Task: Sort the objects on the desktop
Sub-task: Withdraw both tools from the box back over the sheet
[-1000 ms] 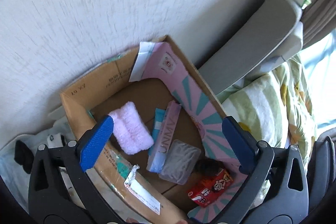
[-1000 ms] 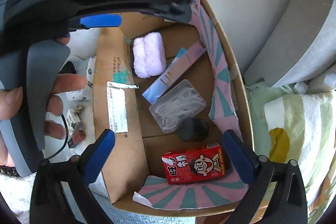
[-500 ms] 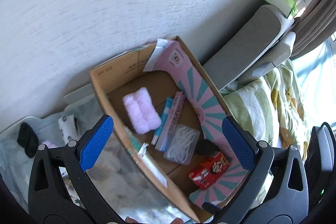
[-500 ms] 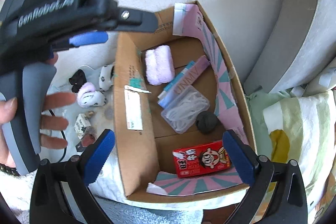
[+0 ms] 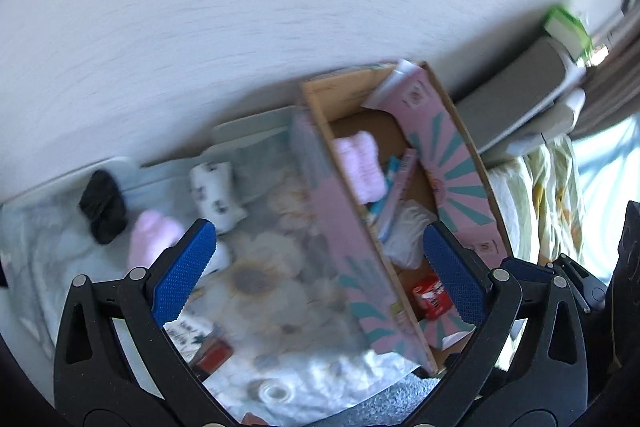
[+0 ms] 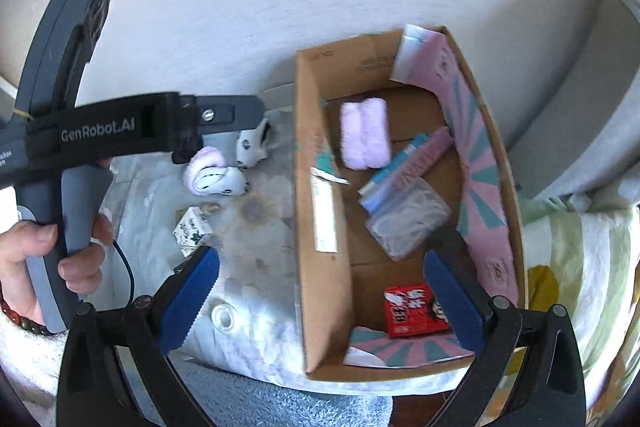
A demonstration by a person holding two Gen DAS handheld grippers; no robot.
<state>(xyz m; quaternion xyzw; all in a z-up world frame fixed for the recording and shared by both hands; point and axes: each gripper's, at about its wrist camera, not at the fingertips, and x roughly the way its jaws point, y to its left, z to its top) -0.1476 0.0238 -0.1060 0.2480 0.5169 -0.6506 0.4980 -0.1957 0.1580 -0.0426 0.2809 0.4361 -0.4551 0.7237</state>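
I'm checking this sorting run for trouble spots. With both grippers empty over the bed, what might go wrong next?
1. The left wrist view is motion-blurred, so aiming the left gripper at the loose black sock may miss.
2. The socks lie bunched together; one grasp could catch two.
3. The cardboard box sits on soft bedding near its edge; a bump may tip it.

Cardboard box [image 6: 320, 219] wall beside open tablecloth [image 6: 256, 239]

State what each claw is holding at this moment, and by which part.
Nothing: the left claw and the right claw both stand open and empty, above the cardboard box.
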